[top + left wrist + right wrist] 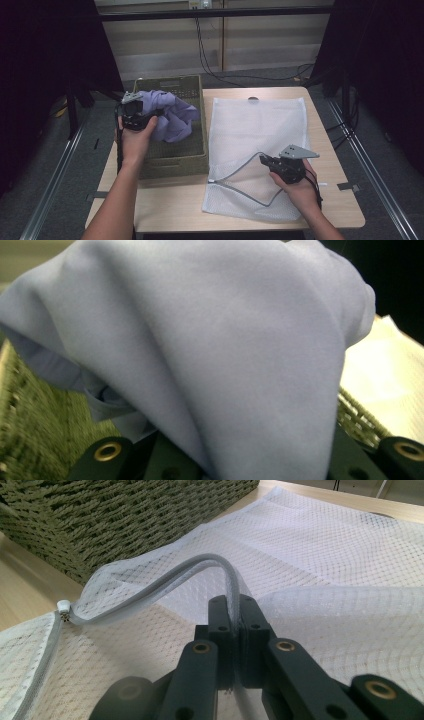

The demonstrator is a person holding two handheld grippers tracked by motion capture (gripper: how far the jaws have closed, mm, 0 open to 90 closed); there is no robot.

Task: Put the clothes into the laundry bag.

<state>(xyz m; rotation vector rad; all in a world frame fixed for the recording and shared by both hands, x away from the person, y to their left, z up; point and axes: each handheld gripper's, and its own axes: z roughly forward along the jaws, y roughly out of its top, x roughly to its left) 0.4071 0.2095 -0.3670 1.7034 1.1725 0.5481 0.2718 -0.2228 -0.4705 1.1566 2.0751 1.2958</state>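
Observation:
A lilac cloth hangs over the green woven basket at the table's left, held up by my left gripper. In the left gripper view the cloth drapes over the jaws and hides their tips; the jaws are shut on it. A white mesh laundry bag lies flat to the right of the basket. My right gripper is shut on the bag's grey zipper edge and lifts it in an arch off the lower layer. The zipper's end sits near the basket's wall.
The light wooden table has bare room in front of the basket and bag. A metal rail runs along the floor to the right, another to the left. Cables hang down the wall behind.

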